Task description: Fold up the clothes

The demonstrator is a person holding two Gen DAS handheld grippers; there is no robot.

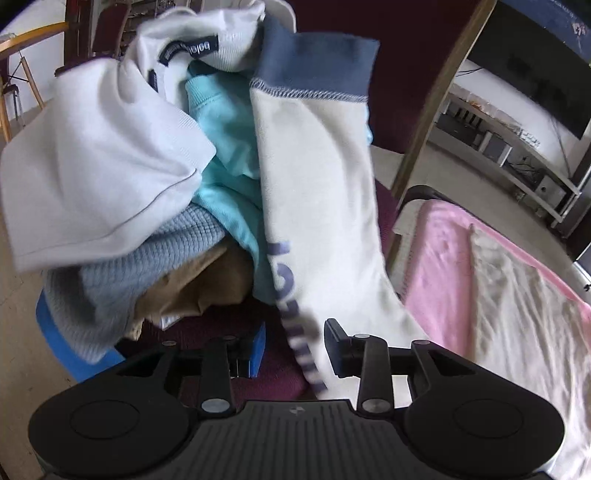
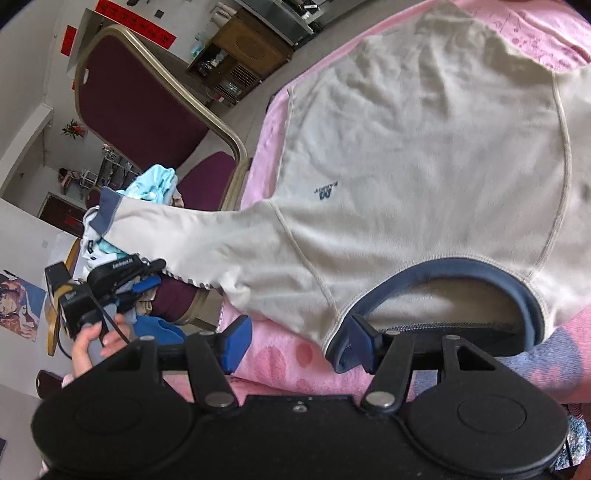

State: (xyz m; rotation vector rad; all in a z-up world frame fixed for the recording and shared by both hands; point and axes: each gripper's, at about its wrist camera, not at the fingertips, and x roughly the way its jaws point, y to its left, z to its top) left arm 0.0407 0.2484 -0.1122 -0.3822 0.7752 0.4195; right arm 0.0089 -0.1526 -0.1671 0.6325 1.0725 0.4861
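Maroon-upholstered chair, gilt metal frame; wooden cabinet against the far wall; low white media shelf under a dark screen, probably a television; red paper strips on a pale wall; daylight.

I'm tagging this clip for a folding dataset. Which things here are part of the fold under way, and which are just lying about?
In the job:
- cream sweatshirt, spread out
- its sleeve, hanging off toward the chair
- pink towel underneath
- left hand-held gripper
- right hand-held gripper

Lying about:
- clothes pile
- maroon chair
- wooden cabinet
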